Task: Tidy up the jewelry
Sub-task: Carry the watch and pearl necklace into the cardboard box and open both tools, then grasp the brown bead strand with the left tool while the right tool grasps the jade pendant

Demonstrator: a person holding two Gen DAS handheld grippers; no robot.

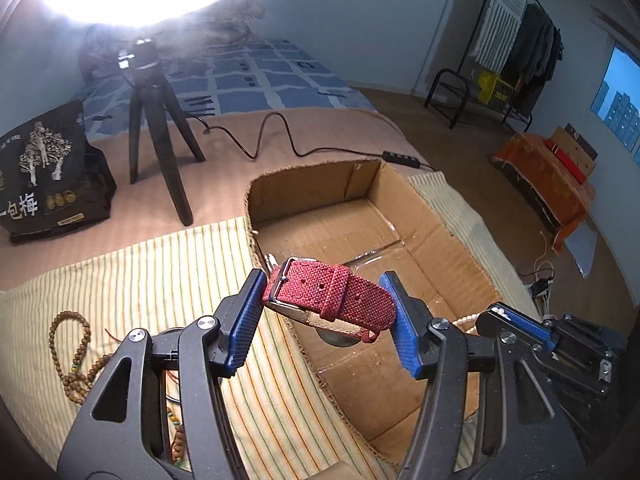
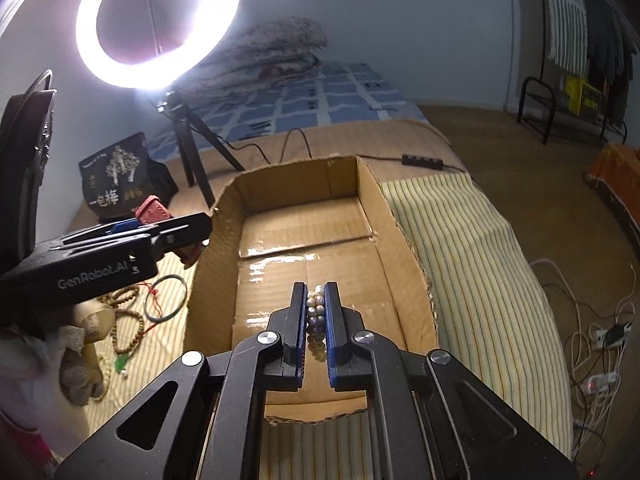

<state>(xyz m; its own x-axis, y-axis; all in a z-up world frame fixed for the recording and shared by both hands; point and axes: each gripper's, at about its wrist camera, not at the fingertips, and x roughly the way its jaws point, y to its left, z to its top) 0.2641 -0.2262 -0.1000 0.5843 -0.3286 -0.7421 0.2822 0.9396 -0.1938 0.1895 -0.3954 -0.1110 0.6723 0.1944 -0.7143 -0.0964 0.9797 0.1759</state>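
My left gripper [image 1: 326, 300] is shut on a red woven watch strap [image 1: 332, 294] and holds it above the left wall of the open cardboard box [image 1: 452, 240]. The strap [image 2: 150, 210] and left gripper [image 2: 168, 232] also show in the right wrist view. My right gripper [image 2: 316, 300] is shut on a pearl bracelet [image 2: 315, 312] above the box floor [image 2: 304, 240]. The right gripper [image 1: 516, 320] also shows at the box's right side in the left wrist view, with pearls [image 1: 466, 320] hanging from it.
Wooden bead strings [image 1: 72, 356] lie on the striped cloth [image 1: 168, 280] left of the box; a dark bangle [image 2: 166, 298] and beads [image 2: 128, 328] lie there too. A ring light [image 2: 158, 20] on a tripod [image 1: 156, 132], a black bag [image 1: 48, 176] and a cable [image 1: 280, 136] are behind.
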